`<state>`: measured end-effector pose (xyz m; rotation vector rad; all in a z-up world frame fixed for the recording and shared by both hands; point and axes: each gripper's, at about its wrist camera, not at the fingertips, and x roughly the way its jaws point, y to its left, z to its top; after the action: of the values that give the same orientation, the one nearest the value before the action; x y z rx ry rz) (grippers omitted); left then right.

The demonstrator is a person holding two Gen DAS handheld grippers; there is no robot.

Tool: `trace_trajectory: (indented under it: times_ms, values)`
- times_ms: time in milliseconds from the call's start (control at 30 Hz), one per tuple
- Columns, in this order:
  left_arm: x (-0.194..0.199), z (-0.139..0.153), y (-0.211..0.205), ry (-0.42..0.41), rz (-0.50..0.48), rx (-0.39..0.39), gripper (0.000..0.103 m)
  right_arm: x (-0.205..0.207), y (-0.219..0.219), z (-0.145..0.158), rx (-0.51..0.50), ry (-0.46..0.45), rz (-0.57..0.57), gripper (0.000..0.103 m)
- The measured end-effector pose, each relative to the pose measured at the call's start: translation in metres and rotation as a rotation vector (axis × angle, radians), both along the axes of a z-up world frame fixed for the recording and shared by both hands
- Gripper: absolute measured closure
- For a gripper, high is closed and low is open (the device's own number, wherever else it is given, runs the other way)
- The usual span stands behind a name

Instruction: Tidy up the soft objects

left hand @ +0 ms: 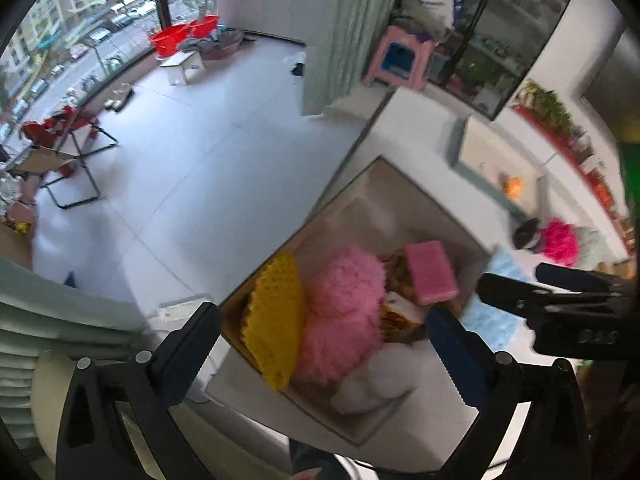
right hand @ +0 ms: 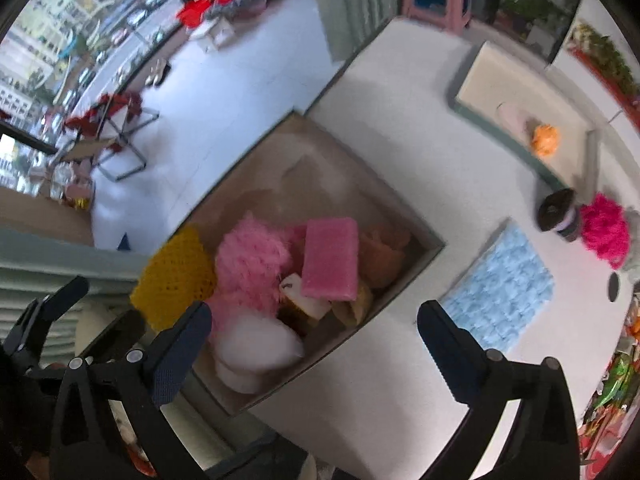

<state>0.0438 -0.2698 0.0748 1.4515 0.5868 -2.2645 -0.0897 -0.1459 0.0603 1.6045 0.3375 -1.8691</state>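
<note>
Pink sponge (right hand: 330,258) tops the pile in the box (right hand: 400,216), ahead of both grippers, left (left hand: 324,344) and right (right hand: 314,334), whose jaws stand wide apart and empty. Judging by this, a drop-off is done; next calls for reaching right to the blue cloth (right hand: 500,284).

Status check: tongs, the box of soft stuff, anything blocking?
Both tongs open, empty. Box holds pink sponge, fluffy items. Blue cloth still outside. Nothing blocking.

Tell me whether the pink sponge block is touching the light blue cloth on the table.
Apart. The right wrist view shows the pink sponge block inside the cardboard box, with the box wall and bare table separating it from the light blue cloth.
</note>
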Motion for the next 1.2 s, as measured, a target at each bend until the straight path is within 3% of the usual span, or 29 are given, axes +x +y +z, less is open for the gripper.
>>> trace_trajectory:
  times_ms: [67, 500, 1200]
  values:
    - [0.002, 0.004, -0.004, 0.006, -0.009, 0.034, 0.0, 0.007, 0.003, 0.009, -0.006, 0.021, -0.004, 0.0]
    - [0.016, -0.007, -0.016, -0.108, 0.017, -0.068, 0.0, 0.036, 0.003, 0.009, 0.049, 0.004, -0.004, 0.0]
    - [0.021, -0.014, -0.029, -0.112, -0.018, -0.065, 0.0, 0.057, -0.007, 0.004, 0.083, 0.009, -0.035, 0.0]
